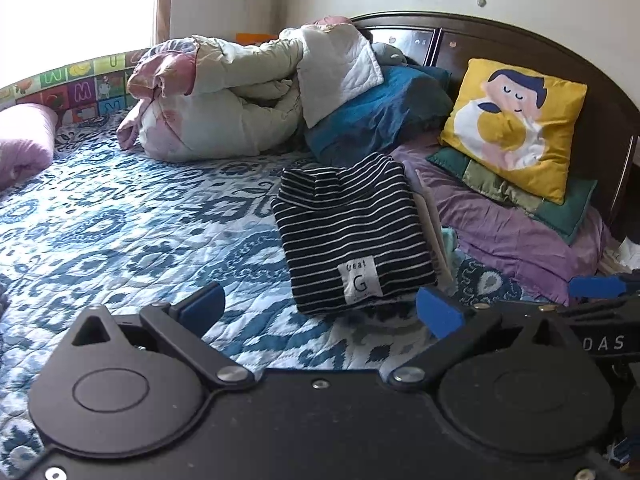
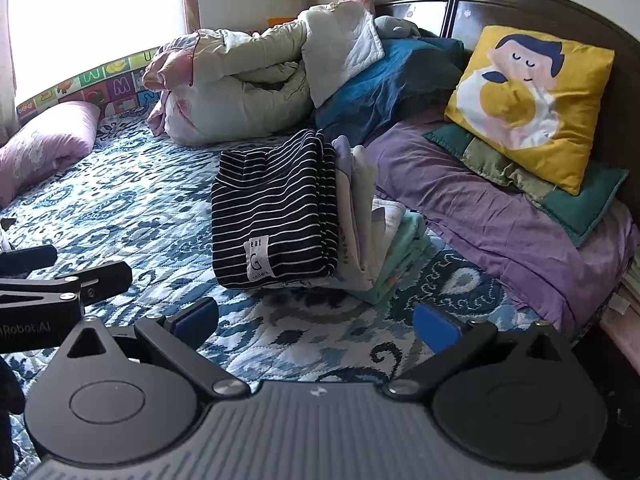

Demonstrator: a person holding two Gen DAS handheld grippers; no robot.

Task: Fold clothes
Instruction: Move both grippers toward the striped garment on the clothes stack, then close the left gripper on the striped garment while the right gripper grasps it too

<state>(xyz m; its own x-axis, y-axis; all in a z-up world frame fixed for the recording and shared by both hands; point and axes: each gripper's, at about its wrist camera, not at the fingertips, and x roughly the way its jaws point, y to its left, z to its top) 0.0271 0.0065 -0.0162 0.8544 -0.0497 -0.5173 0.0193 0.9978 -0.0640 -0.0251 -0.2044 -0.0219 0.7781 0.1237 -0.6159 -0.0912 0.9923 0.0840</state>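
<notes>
Working from the left, your left gripper [image 1: 320, 308] hangs spread wide and empty over the quilt [image 1: 120, 216], just near of the striped shirt [image 1: 352, 232]. That shirt lies folded on top of a leaning stack of folded clothes [image 2: 384, 240] beside the purple sheet [image 2: 500, 216]. Your right gripper [image 2: 316, 320] is equally wide and empty. Nudge the stack from the near side and it could slide right; catch a finger under the shirt's edge and you undo the fold.
</notes>
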